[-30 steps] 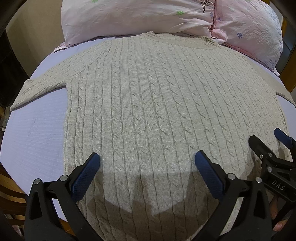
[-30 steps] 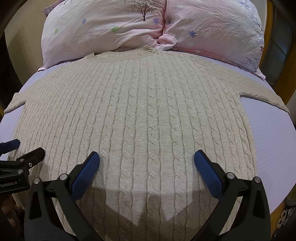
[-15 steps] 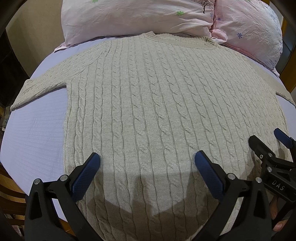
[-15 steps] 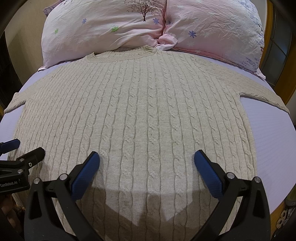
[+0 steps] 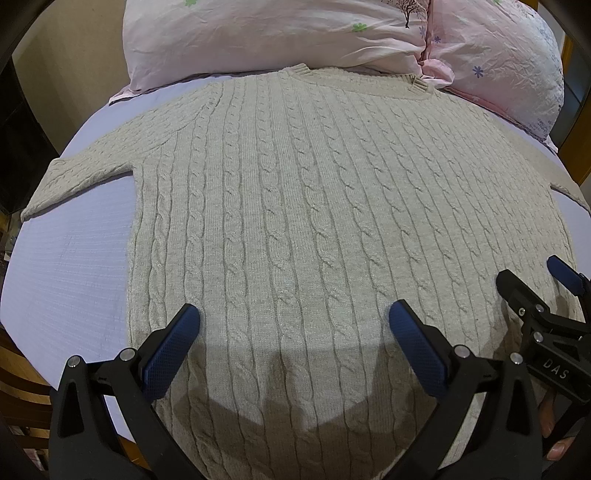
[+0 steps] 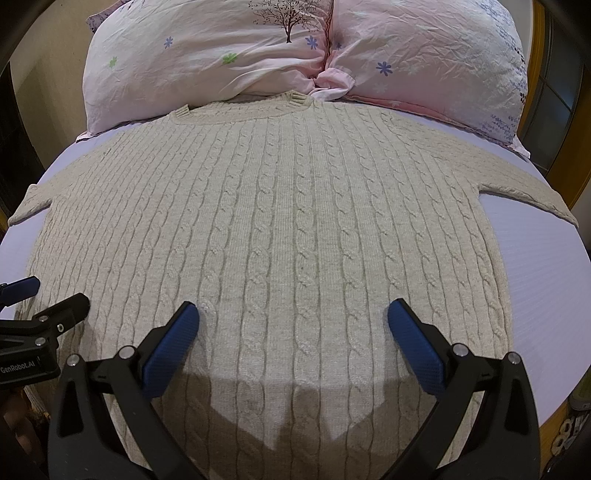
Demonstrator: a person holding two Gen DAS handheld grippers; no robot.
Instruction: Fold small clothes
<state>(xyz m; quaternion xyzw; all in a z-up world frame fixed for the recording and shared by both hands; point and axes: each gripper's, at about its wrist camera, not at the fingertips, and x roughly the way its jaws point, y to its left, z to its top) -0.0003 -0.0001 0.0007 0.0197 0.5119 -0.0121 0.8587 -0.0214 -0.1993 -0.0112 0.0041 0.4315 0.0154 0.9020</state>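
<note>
A beige cable-knit sweater (image 5: 295,221) lies flat and face up on a pale lilac sheet (image 5: 74,266), collar at the far side, both sleeves spread sideways. It also fills the right wrist view (image 6: 295,240). My left gripper (image 5: 293,317) is open and empty, hovering over the sweater's lower left part near the hem. My right gripper (image 6: 293,317) is open and empty over the lower right part. The right gripper also shows at the right edge of the left wrist view (image 5: 535,280). The left gripper shows at the left edge of the right wrist view (image 6: 48,295).
Two pink flowered pillows (image 5: 277,33) (image 6: 424,51) lie against the collar at the head of the bed. The sheet (image 6: 546,280) is bare beside the sweater on both sides. A wooden bed frame (image 6: 576,158) rims the right side.
</note>
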